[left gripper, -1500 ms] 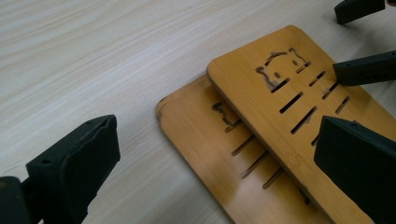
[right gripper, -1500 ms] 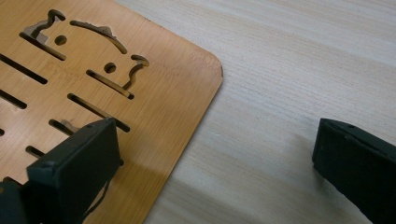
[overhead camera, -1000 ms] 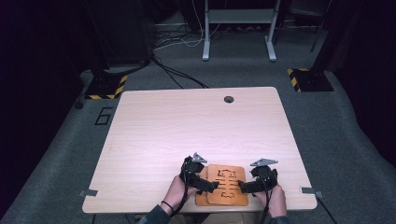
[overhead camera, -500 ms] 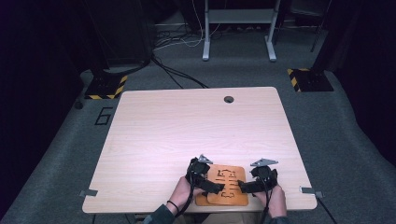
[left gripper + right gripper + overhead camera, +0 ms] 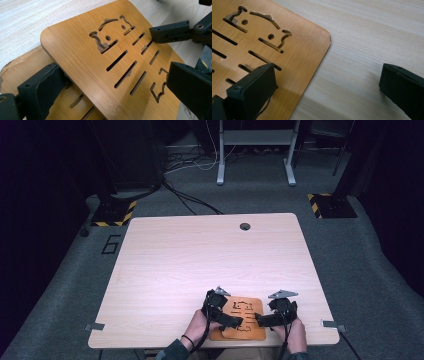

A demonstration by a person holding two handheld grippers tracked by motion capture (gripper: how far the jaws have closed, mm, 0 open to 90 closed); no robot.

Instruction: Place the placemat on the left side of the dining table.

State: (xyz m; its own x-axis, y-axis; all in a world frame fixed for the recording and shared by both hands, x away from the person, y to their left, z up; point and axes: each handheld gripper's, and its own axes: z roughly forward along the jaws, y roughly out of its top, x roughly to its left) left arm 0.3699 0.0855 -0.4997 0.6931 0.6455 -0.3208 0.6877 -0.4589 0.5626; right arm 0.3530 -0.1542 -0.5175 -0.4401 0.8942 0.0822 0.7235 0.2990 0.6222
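Two orange-brown bamboo boards with slots and cat-shaped cut-outs lie stacked near the table's front edge. The upper board (image 5: 243,310) (image 5: 82,50) sits askew over the lower board (image 5: 216,335) (image 5: 22,72) and looks raised at its near end. My left gripper (image 5: 239,322) (image 5: 113,75) is open, its jaws astride the upper board, one against its left edge. My right gripper (image 5: 260,320) (image 5: 327,75) is open too, with one jaw over the board's corner (image 5: 287,50) and the other over bare table. One of the right gripper's fingers (image 5: 170,32) rests above the slots.
The light wooden table (image 5: 210,255) has a cable hole (image 5: 244,226) at its far edge. Its front edge lies just behind both hands. Metal clips (image 5: 94,326) stick out at the front corners. Cables and a desk frame (image 5: 255,140) stand on the floor beyond.
My left hand and gripper have moved right, from beside the boards to over the upper board. The right gripper has barely shifted.
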